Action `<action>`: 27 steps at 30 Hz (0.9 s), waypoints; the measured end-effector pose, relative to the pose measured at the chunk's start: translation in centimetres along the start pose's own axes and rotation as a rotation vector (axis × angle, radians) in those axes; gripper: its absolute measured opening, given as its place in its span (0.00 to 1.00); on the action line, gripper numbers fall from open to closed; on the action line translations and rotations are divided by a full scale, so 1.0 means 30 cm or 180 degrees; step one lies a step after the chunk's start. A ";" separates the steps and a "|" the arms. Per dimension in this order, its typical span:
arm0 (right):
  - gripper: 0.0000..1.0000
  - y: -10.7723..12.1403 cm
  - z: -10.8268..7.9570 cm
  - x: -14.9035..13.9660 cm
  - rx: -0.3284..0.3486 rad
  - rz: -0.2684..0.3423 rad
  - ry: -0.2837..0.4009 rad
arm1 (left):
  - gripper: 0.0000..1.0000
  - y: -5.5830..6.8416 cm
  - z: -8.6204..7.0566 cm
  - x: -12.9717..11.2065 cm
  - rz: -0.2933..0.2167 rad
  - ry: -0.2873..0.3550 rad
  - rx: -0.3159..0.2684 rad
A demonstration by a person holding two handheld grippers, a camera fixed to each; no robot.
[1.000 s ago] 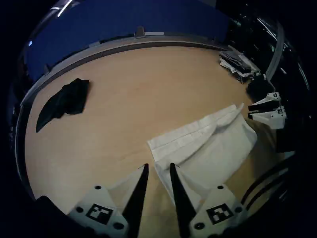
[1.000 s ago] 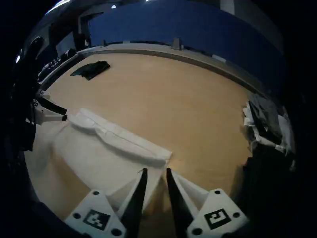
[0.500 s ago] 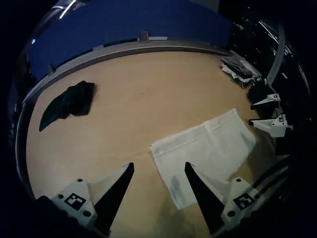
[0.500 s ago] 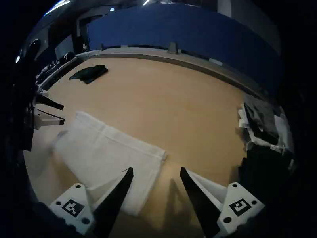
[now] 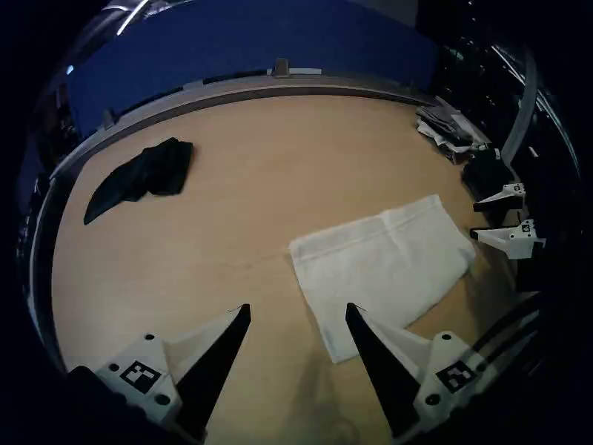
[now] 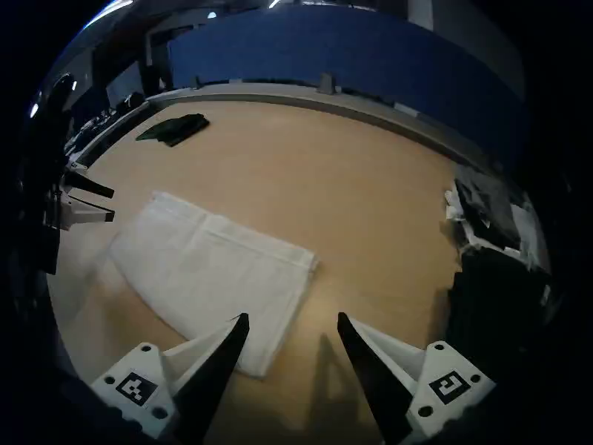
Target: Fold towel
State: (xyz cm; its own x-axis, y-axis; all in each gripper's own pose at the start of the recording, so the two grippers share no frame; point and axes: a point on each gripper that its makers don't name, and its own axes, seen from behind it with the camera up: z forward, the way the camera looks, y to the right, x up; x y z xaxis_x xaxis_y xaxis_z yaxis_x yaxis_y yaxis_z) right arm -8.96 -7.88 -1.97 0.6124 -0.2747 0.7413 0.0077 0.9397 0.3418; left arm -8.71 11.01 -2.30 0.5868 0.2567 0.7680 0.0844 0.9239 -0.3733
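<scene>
Jaws stand wide apart on both the left gripper (image 5: 296, 305) and the right gripper (image 6: 293, 314), holding nothing. The white towel (image 5: 385, 252) lies folded flat on the wooden table (image 5: 244, 170), between them.

Left gripper (image 5: 297, 305), right gripper (image 6: 292, 314) newly open

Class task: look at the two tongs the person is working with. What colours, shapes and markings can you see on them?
The left tongs and the right tongs look alike. Each has two white, wedge-shaped fingers that taper to a sharp point, with a black inner face. Near its base, every finger carries a square black-and-white marker, flanked by small dark round holes.
</scene>
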 end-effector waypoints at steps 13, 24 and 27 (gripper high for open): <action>0.92 -0.076 -0.052 -0.107 0.0108 -0.0029 -0.0101 | 0.96 0.012 -0.085 -0.196 -0.0132 -0.0144 0.0029; 0.81 -0.104 -0.054 -0.142 0.0186 -0.0009 -0.0130 | 0.96 0.007 -0.116 -0.259 -0.0132 -0.0181 0.0076; 0.72 -0.107 -0.045 -0.147 0.0208 0.0023 -0.0139 | 0.96 0.012 -0.122 -0.253 -0.0135 -0.0166 0.0066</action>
State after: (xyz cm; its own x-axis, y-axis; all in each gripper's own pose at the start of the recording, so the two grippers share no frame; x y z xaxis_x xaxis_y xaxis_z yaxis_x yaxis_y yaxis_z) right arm -10.62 -9.41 -7.11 0.5772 -0.2778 0.7679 -0.0492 0.9268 0.3723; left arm -10.19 8.36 -10.17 0.5403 0.2312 0.8091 0.0912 0.9398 -0.3294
